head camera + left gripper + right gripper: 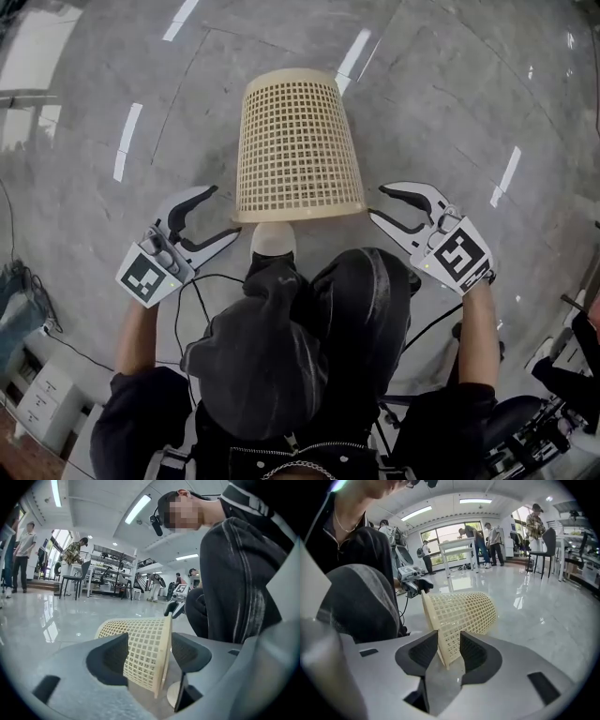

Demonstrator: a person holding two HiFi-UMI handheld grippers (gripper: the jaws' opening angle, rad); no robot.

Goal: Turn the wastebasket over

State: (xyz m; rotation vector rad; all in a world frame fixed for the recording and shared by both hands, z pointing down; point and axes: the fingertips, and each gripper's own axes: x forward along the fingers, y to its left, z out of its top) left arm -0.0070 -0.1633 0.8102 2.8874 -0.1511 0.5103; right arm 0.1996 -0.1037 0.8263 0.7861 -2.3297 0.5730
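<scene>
Wastebasket (298, 150): cream plastic lattice, lying on its side on the grey glossy floor (450, 103). Wide open rim faces the person, narrow base points away. A pale shoe toe (273, 238) sits just at the rim's near edge, mid-span.

Left tool (225, 210): just off the rim's left end, not touching. Jaws spread wide, nothing held. In the left gripper view the wastebasket (140, 653) shows through the gap, beyond the pads.

Right tool (377, 202): close beside the rim's right end, a small gap visible in the head view. Jaws part-open, narrower than the left. In the right gripper view the rim edge of the wastebasket (464, 611) lines up in the gap; pads are not pressing on it. Nothing gripped.
</scene>
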